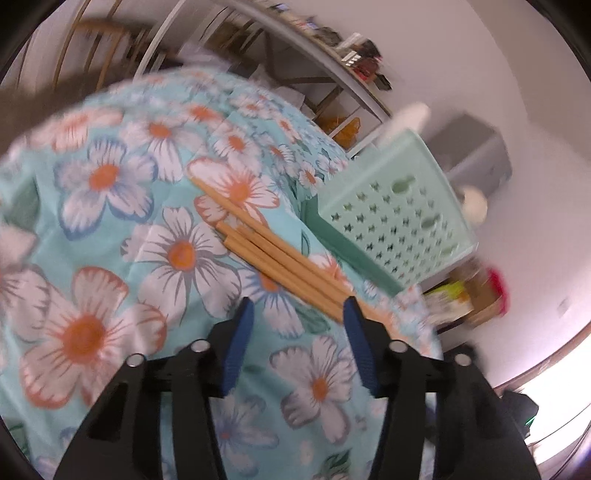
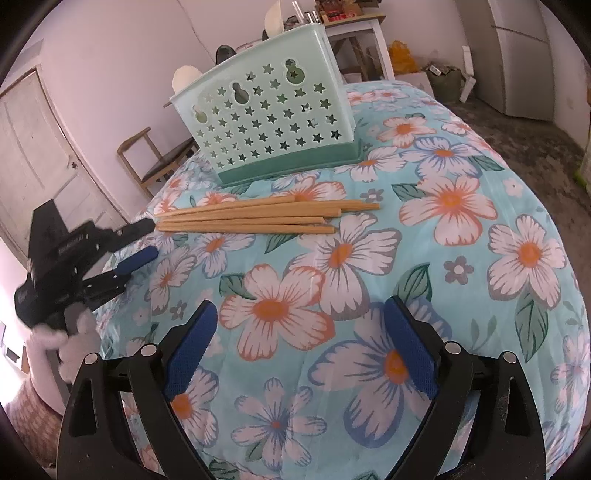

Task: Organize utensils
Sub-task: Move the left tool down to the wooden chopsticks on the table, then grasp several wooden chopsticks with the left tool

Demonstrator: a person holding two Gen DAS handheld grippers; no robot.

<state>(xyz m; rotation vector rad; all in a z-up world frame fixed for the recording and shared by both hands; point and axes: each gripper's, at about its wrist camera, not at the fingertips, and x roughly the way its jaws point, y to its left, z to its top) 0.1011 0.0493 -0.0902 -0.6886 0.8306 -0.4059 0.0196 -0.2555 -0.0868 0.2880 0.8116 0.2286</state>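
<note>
Several wooden chopsticks [image 2: 251,218] lie side by side on the floral tablecloth [image 2: 443,258], just in front of a mint-green basket [image 2: 266,122] with star-shaped holes. White utensil ends [image 2: 184,77] stick up out of the basket. In the left wrist view the chopsticks [image 1: 273,254] run diagonally toward my left gripper [image 1: 297,308]. Its right fingertip [image 1: 351,314] is at their near ends, and only cloth shows between the parted pads. Seen from the right wrist, the left gripper [image 2: 146,240] sits at the chopsticks' left ends. My right gripper [image 2: 301,310] hovers wide open over the cloth, nearer than the chopsticks.
The basket [image 1: 399,206] stands near the table's far edge. A wooden chair [image 2: 147,155] and a white door [image 2: 37,147] are beyond the table on the left. A cluttered white side table [image 2: 354,22] and a grey fridge [image 2: 524,55] stand behind. A gloved hand [image 2: 74,332] holds the left gripper.
</note>
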